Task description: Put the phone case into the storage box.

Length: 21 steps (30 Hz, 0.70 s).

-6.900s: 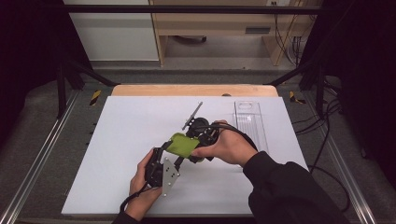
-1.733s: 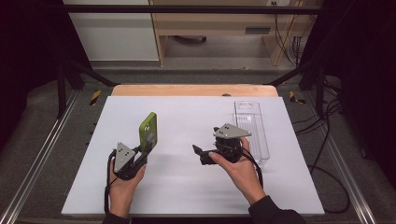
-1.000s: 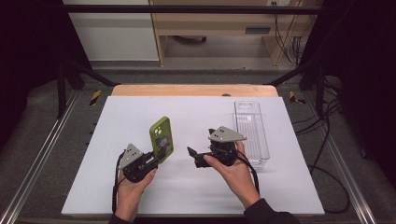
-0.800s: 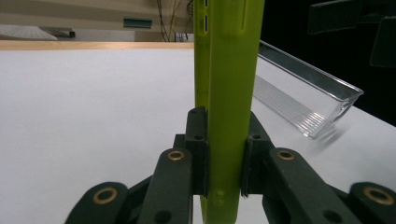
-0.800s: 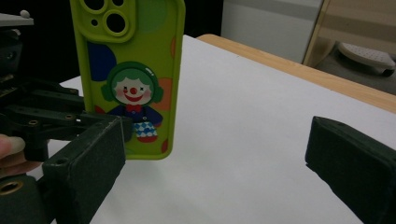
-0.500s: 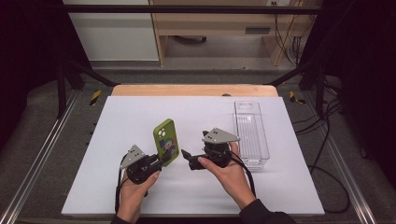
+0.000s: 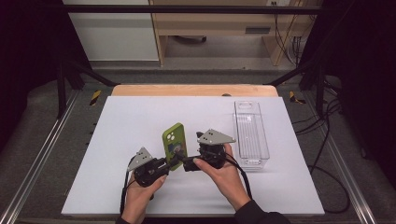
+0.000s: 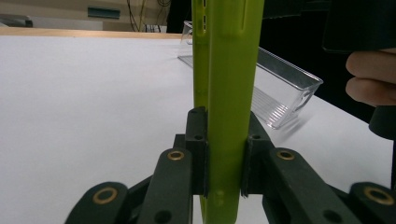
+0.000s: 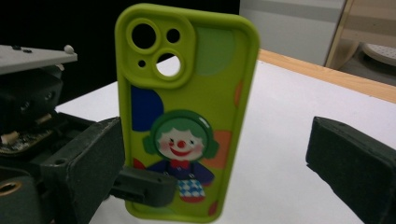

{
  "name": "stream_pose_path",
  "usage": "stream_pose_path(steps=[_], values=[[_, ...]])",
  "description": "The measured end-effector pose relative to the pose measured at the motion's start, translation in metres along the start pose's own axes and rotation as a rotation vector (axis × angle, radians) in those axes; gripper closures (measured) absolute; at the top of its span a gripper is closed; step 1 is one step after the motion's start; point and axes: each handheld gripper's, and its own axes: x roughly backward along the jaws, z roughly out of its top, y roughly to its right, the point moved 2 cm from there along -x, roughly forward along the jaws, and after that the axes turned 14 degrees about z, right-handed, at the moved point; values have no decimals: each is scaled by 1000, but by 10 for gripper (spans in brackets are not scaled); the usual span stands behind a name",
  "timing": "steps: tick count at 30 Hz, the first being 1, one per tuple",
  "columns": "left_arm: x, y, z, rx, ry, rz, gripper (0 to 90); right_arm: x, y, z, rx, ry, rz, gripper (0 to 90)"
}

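- Green phone case (image 7: 173, 143) stands upright on its short end between my two grippers, above the white table (image 7: 121, 121); in the left gripper view I see it edge-on (image 8: 227, 93).
- My left gripper (image 7: 164, 164) has its jaws pressed on the case's lower end, one pad on each face, so the case rises straight up from between those fingers (image 8: 197, 140).
- My right gripper (image 7: 185, 164) points at the case's back; in its own view the clown picture (image 9: 181, 149) sits between its two fingers (image 9: 88, 172).
- Its jaws stand wide and have just been opening; the case is between them, and I see a clear gap on the one side, while on the other I cannot tell whether the pad touches.
- From the right gripper view, one left-gripper finger (image 9: 144, 186) crosses the case's lower back, just under the clown.
- Beyond my right fingers, a clear tray (image 7: 252, 135) lies on the table, apart from the case.
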Motion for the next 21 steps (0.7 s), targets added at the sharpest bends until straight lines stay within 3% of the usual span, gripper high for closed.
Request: stream_pose_path(steps=[13,21], values=[[-2,7,-1,-7,-4,-30,767,-8,-6,-4,0,4,29,38],[-4,15,-1,-31,-9,-46,766,-11,-5,-5,-15,20,28,39]])
